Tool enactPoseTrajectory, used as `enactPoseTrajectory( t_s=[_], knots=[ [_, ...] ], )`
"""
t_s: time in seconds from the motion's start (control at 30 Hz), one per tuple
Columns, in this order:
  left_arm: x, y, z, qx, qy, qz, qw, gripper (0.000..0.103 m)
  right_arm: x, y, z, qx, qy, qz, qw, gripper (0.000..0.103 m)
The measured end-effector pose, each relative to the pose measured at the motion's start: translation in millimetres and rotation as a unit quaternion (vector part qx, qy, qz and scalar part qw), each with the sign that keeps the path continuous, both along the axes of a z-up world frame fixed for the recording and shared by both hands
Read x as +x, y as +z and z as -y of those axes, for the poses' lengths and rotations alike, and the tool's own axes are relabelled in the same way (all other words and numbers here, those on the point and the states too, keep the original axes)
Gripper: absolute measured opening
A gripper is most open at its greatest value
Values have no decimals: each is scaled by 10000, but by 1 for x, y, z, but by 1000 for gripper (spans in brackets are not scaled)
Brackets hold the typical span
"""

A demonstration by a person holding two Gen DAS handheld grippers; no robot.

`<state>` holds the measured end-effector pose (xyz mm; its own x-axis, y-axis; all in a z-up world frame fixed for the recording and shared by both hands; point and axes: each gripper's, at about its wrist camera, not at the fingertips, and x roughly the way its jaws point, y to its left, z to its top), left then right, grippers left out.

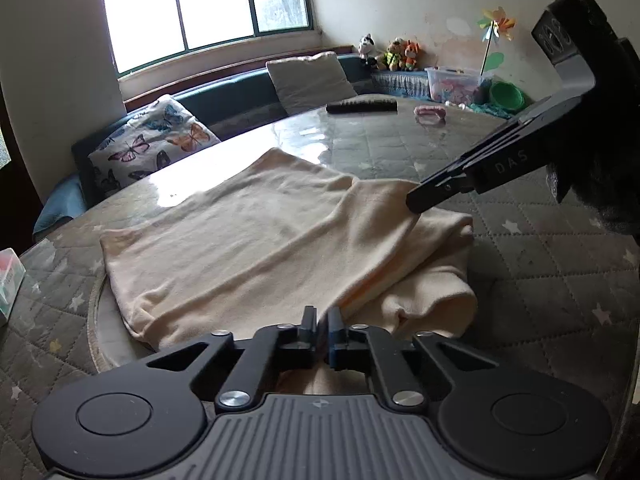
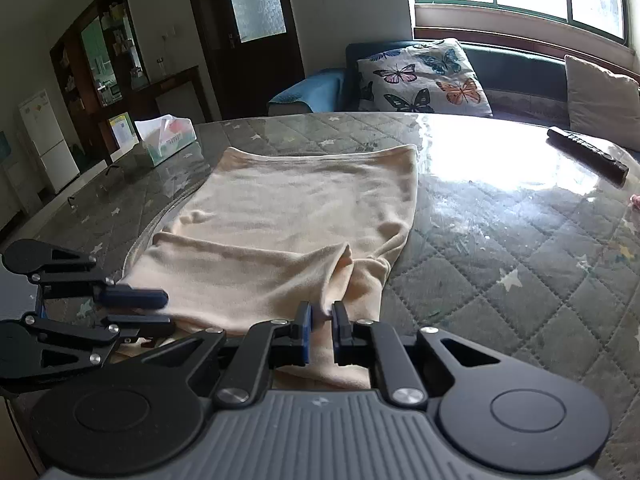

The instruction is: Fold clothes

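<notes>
Your left gripper [image 1: 323, 326] is pinched narrow on the near edge of the cloth [image 1: 256, 248]. Your right gripper [image 2: 321, 320] is likewise clamped on a raised fold of the same cloth [image 2: 296, 216], just beside the left. The cream cloth lies spread on the quilted table [image 2: 500, 248], one side doubled over. A tissue box [image 2: 168, 138] stands at the far edge, well apart.

The garment [image 2: 296, 216] lies on the table [image 2: 500, 248] ahead of both grippers. A tissue box [image 2: 166, 140] sits far left (near the edge), a remote [image 2: 586, 156] far right.
</notes>
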<state>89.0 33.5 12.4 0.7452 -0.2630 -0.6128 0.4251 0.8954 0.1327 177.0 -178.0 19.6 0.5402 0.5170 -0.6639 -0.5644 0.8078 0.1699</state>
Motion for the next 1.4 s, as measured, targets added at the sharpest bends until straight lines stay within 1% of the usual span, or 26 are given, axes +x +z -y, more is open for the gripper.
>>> enactPoseTrajectory(
  t_s=[0.17, 0.23, 0.3, 0.33, 0.4, 0.47, 0.53, 0.6, 0.67, 0.77, 0.87, 1.03, 1.1, 1.2, 1.27, 1.33, 1.4],
  knots=[
    [-7, 11, -9, -187, 57, 164, 9997, 2, -4, 7, 4, 109, -36, 32, 9999, 9],
    [-9, 10, -10, -209, -8, 125, 9997, 2, -6, 5, 5, 128, -42, -12, 9999, 9],
    [-8, 6, -9, -152, -25, 6, 9999, 2, -6, -3, 5, 47, -35, -125, 9999, 9],
    [-8, 4, -8, -130, -34, -40, 9999, 2, -6, -8, 5, -15, -51, -186, 9998, 12],
    [-10, 4, -9, -155, -79, -42, 9998, 2, -6, -12, 6, -83, -64, -242, 9997, 15],
    [-12, 7, -10, -174, -145, 7, 9997, 2, -9, -6, 7, -87, -44, -122, 9999, 15],
    [-12, 12, -10, -160, -146, 88, 9997, 2, -10, 4, 6, -89, -41, 92, 9999, 15],
    [-9, 15, -12, -214, -135, 116, 9996, 2, -6, 12, 3, -85, -39, 305, 9995, 15],
    [-7, 16, -13, -262, -93, 109, 9996, 2, 1, 14, -4, -77, -5, 411, 9991, 15],
    [-3, 15, -15, -291, 2, 56, 9996, 3, 11, 9, -18, -95, 106, 460, 9988, 15],
    [4, 13, -20, -340, 150, -9, 9993, 3, 18, -1, -31, -258, 169, 604, 9977, 15],
    [22, 10, -39, -471, 527, -140, 9974, 4, 28, -19, -33, -410, 7, 398, 9984, 13],
    [30, 10, -48, -538, 703, -186, 9959, 4, 24, -17, -31, -387, 7, 403, 9984, 14],
    [40, 8, -59, -595, 884, -216, 9941, 4, 16, -10, -30, -404, 73, 590, 9974, 14],
    [45, 5, -62, -557, 934, -261, 9937, 4, 11, -8, -31, -406, 176, 687, 9967, 14],
    [45, -1, -63, -474, 932, -333, 9940, 4, 8, -10, -33, -426, 306, 653, 9965, 14],
    [42, -6, -63, -397, 905, -336, 9945, 4, 6, -17, -35, -552, 367, 583, 9961, 14]
  ],
)
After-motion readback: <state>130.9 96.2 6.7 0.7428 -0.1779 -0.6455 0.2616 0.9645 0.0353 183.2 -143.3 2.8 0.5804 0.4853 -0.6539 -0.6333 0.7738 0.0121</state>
